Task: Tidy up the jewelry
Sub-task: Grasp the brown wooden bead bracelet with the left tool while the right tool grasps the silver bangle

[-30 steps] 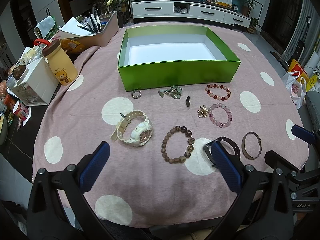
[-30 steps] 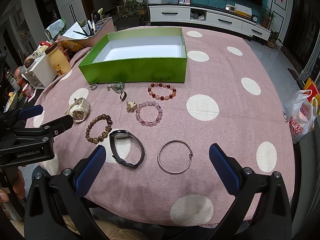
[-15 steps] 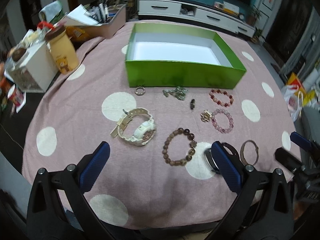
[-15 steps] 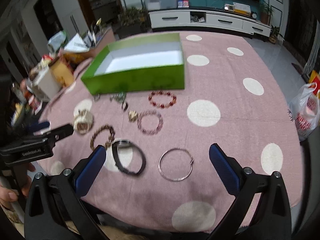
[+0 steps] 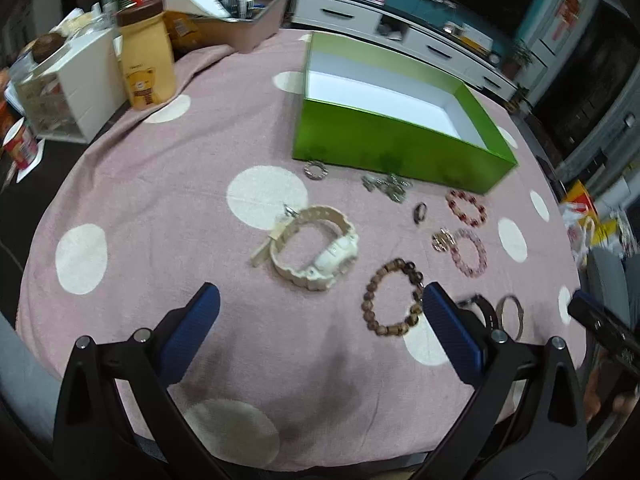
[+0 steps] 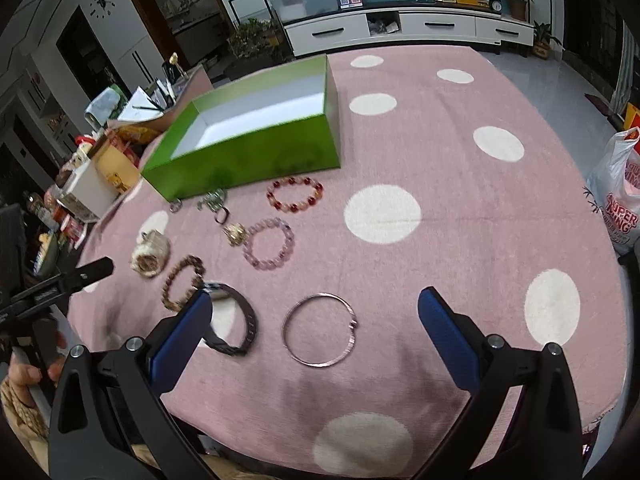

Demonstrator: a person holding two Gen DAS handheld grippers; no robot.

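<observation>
An empty green box (image 5: 396, 148) (image 6: 248, 160) stands on the pink dotted tablecloth (image 5: 160, 184). Jewelry lies in front of it: a cream watch (image 5: 316, 248), a brown bead bracelet (image 5: 392, 300), a pink bead bracelet (image 6: 269, 244), a red bead bracelet (image 6: 295, 194), a black band (image 6: 232, 320), a metal bangle (image 6: 319, 329), small rings (image 5: 316, 170) and charms (image 5: 386, 186). My left gripper (image 5: 320, 336) is open above the table, just short of the watch. My right gripper (image 6: 316, 340) is open over the bangle.
At the table's left stand a yellow bear bottle (image 5: 146, 68), a white organizer (image 5: 68, 88) and a tray of pens and papers (image 5: 236, 16). A white plastic bag (image 6: 618, 196) sits off the table's right edge.
Both grippers have swung and moved forward: the left now points at the watch, the right is closer over the bangle. No jewelry has moved.
</observation>
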